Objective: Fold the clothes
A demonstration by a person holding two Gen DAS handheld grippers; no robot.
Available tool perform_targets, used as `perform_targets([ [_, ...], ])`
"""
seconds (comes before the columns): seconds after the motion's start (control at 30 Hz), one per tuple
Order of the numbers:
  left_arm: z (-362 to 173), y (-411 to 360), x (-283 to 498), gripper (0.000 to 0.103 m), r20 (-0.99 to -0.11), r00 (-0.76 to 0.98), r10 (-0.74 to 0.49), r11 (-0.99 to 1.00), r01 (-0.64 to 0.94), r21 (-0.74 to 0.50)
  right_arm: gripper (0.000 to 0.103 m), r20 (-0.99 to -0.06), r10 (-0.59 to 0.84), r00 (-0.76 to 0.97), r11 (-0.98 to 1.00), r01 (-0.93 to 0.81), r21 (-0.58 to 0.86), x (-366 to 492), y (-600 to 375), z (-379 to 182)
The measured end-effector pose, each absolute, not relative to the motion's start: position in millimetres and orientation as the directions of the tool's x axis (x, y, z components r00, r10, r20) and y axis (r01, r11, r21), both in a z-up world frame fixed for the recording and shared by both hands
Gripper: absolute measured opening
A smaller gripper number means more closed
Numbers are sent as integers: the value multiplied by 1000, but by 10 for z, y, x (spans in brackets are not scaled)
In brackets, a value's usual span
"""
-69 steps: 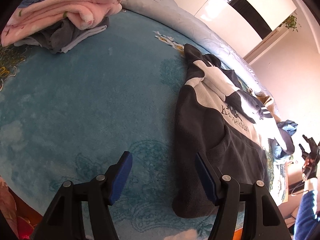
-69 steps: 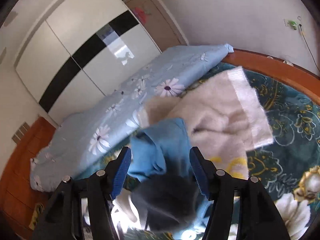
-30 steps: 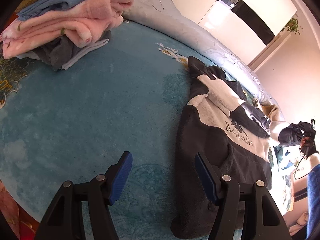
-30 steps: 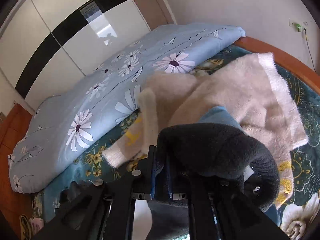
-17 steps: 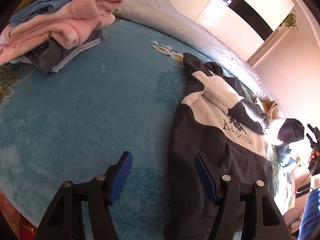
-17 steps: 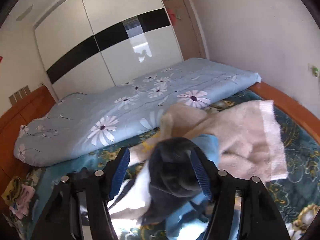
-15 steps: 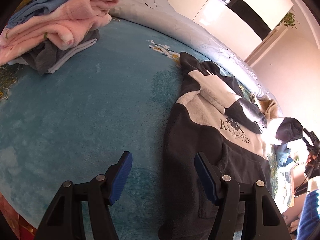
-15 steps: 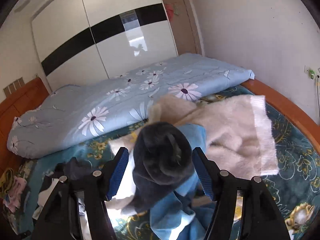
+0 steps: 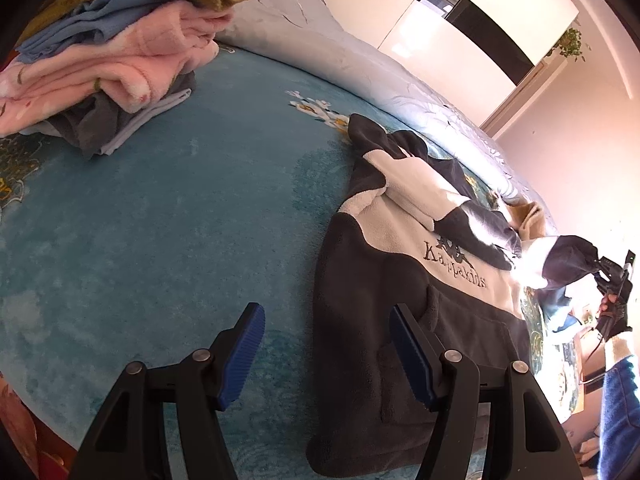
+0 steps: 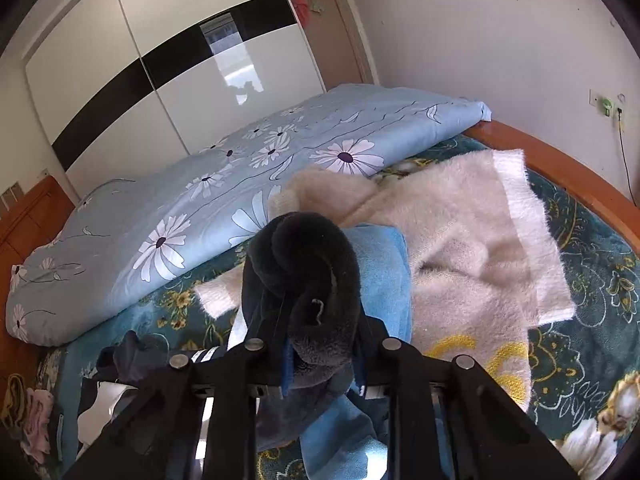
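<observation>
- Gripping the dark sleeve cuff (image 10: pixel 304 276) of the sweatshirt (image 9: pixel 404 300), your right gripper (image 10: pixel 322 360) is standing with its jaws clamped together on the bunched fleece.
- You are holding the left gripper (image 9: pixel 326 354) with its jaws wide apart, gripping nothing, hovering over the teal bedspread (image 9: pixel 160 208) just left of the sweatshirt's hem.
- The sweatshirt is lying face up on the bedspread, its long axis running away from your left gripper, from the hem toward the hood at the far end.
- The held sleeve is extending off the garment's right side, so your right hand is the nearer one for carrying it across the chest.
- A folded stack (image 9: pixel 120 64) is sitting well apart at the far left.
- A cream sweater (image 10: pixel 460 236) and a blue garment (image 10: pixel 384 260) are lying beyond the cuff.
</observation>
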State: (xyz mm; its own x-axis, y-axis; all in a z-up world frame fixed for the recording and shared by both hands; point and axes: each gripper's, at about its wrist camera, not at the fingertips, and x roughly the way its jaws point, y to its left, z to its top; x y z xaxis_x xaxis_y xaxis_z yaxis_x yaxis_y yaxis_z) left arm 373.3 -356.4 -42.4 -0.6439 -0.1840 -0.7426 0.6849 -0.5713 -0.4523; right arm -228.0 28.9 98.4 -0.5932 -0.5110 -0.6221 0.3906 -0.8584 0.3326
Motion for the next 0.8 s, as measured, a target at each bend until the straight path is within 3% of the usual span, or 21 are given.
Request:
perform_targets([
  [0.13,-431,-3631,3771,69,-736,-651,-185,-565,683,-462,20,-545,-606,-580,-795,413,445,-2156,390,1442],
  [0.53,-277,-3879,3694,69,-690,-697,-195,-580,649,-492,21,-574,-711,-407,-647,698,307,-946,-2017,2046],
  [0.67,-261,-4003,3750,69,-668,-715,-204,-572,641,-512,21,-634,-723,-273,-552,780,294,-385,-3110,1556],
  [0.8,-318,-4142,3825,69,-668,-718,-198,-562,641,-523,21,-750,-637,-180,-485,850,208,220,-3983,729],
])
